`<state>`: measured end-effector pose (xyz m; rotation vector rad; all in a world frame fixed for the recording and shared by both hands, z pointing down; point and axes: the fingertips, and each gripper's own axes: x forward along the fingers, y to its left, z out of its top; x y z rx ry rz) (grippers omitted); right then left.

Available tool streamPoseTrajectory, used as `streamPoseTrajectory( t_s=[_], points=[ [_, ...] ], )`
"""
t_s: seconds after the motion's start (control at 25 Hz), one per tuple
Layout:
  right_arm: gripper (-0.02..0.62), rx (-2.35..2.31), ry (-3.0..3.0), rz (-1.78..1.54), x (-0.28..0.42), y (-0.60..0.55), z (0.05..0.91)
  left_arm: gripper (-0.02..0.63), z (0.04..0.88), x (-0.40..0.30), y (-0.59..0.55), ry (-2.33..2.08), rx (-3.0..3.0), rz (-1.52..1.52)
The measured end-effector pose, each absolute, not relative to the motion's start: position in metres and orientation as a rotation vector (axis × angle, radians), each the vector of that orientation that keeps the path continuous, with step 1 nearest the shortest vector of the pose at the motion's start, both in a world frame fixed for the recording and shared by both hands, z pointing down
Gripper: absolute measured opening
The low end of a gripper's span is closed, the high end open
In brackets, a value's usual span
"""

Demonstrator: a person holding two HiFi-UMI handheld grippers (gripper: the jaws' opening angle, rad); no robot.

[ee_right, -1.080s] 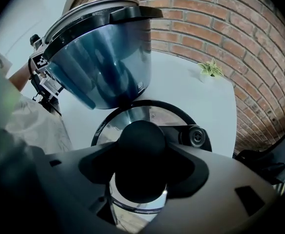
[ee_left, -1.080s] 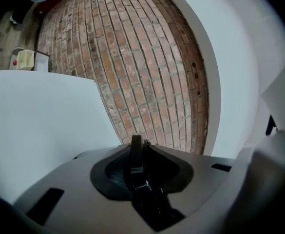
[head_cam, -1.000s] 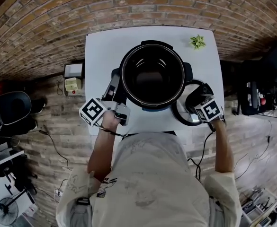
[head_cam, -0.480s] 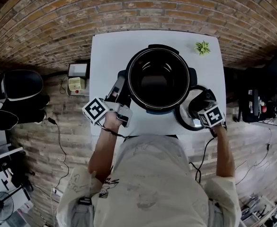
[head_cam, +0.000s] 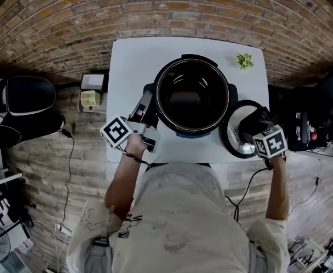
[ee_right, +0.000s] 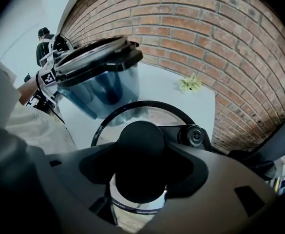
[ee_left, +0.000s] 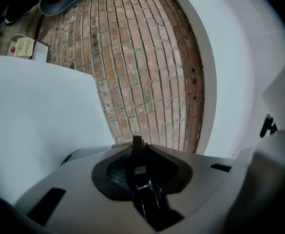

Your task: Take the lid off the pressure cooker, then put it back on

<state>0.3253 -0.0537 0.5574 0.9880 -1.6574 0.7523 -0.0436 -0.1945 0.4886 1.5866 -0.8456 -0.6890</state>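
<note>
The pressure cooker [head_cam: 192,95] stands open in the middle of the white table [head_cam: 132,61], its dark pot bare. My left gripper [head_cam: 145,110] reaches level to the cooker's left side. Its jaws have just been closing and are shut on the thin black side handle [ee_left: 136,165]. The lid [head_cam: 237,136], a shiny disc with a black rim, hangs tilted above the table's right front corner. My right gripper [head_cam: 250,124] points steeply down, shut on the lid's round black knob [ee_right: 141,152]. The right gripper view shows the cooker [ee_right: 101,79] beyond the lid's rim [ee_right: 147,106].
A small green plant [head_cam: 245,60] sits at the table's far right corner and also shows in the right gripper view as the plant [ee_right: 190,83]. A brick floor surrounds the table. A pale box [head_cam: 87,99] lies on the floor to the left, and dark gear stands at the right.
My right gripper has lifted the lid up off the table and carried it a little to the right. The left gripper stays at the cooker's side handle.
</note>
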Motion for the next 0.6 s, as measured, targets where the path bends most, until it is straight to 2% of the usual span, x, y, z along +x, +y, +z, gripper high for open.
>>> streamPoseTrajectory(
  t_s=[0.32,0.6],
  points=[
    [0.291,1.03,-1.685,0.633,0.344,-0.075,0.457,0.089,0.49,-0.044,-0.195,-0.843,1.593,-0.69],
    [0.291,1.004,-1.781,0.47,0.318,-0.106,0.372,0.089,0.49,-0.044,-0.195,-0.846,1.601,-0.694]
  ],
)
